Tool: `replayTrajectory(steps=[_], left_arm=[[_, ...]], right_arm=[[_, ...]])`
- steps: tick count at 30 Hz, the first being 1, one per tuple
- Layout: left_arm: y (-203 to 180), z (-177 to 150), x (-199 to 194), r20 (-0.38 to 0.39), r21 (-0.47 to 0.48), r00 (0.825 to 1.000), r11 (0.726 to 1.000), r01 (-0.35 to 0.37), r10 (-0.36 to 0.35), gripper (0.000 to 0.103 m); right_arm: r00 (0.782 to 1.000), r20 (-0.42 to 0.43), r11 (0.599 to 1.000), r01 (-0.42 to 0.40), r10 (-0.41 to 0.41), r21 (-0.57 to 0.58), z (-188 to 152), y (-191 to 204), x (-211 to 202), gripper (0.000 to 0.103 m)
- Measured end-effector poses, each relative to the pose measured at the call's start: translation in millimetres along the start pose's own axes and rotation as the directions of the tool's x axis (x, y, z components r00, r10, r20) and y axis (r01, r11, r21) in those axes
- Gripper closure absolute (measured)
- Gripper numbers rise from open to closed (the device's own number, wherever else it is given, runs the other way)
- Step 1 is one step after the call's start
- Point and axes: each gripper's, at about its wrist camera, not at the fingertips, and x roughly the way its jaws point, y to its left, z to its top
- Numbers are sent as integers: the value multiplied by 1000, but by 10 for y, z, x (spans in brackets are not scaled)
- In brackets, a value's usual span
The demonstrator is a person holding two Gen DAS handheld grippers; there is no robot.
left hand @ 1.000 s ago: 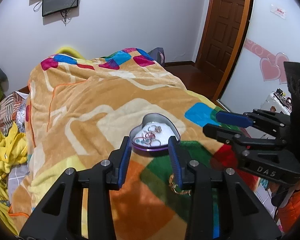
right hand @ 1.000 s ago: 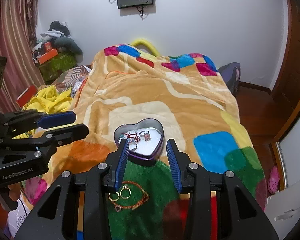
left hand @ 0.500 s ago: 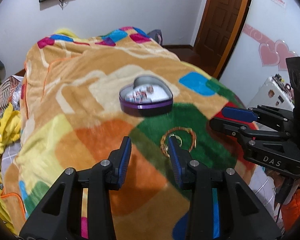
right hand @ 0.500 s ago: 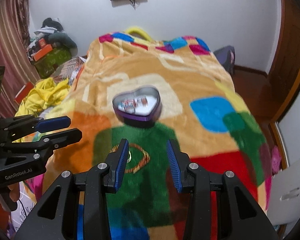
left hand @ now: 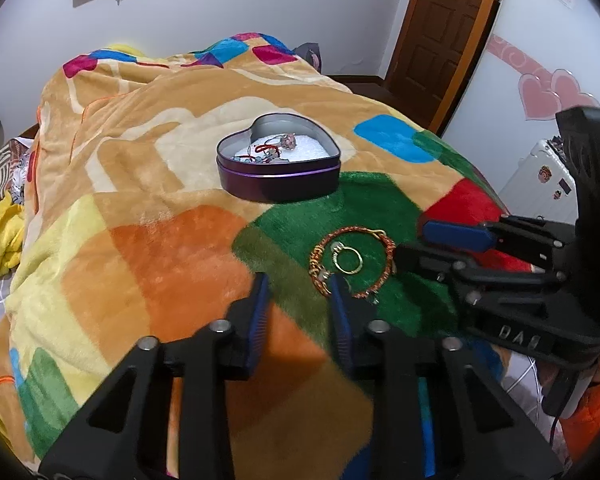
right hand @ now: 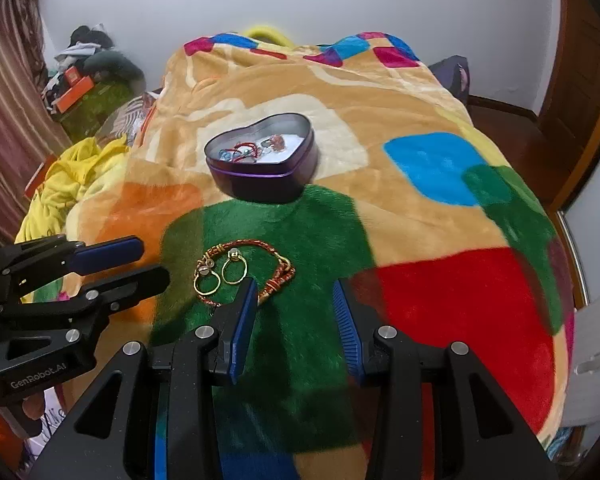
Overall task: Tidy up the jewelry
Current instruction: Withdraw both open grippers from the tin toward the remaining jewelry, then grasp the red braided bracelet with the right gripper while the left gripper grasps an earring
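A purple heart-shaped tin point(left hand: 278, 168) point(right hand: 260, 160) sits open on the blanket with several small jewelry pieces inside. On the green patch lie a red and gold bracelet point(left hand: 382, 240) point(right hand: 278, 272) and gold hoop earrings point(left hand: 350, 260) point(right hand: 234, 270). My left gripper point(left hand: 300, 284) is open and empty, just short of the bracelet's near left side. My right gripper point(right hand: 294, 290) is open and empty, its left finger touching or just over the bracelet's near end. Each gripper shows in the other's view: the right one point(left hand: 432, 240), the left one point(right hand: 148, 264).
The colourful fleece blanket point(right hand: 420, 208) covers the bed. Yellow cloth point(right hand: 68, 184) and clutter lie off the left side. A wooden door point(left hand: 440, 32) and a white cabinet point(left hand: 540, 176) stand to the right. The bed's near edge drops off just under the grippers.
Both grippers have pulled back and tilted down from the tin toward the bracelet and earrings on the green patch. Both stay open.
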Motion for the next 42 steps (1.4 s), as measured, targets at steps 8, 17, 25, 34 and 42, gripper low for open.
replayTrajectory(steps=[8,17,25,34,42], left_arm=[[116,57,70,4,-29,1000,999,-17,17,82],[122,-71,37,-12,-27,1000,1000,0,-1,82],[102,-115,-10,-15,-40,999,999,36,-36,82],[-66,-56,192,-60,-1,996,998,59,-58,82],[-117,-14,309,-42,8,997,998,60,-60,95]], right_arm=[[1000,-10,999,-11,10,-39,-47,109,186,69],[999,24,999,-29,30,-45,24,158,140,96],[990,128,997,-41,50,-71,176,292,-177,96],[980,200,998,-6,18,-60,287,198,-385,96],[984,179,999,7,-1,-35,230,74,-342,96]])
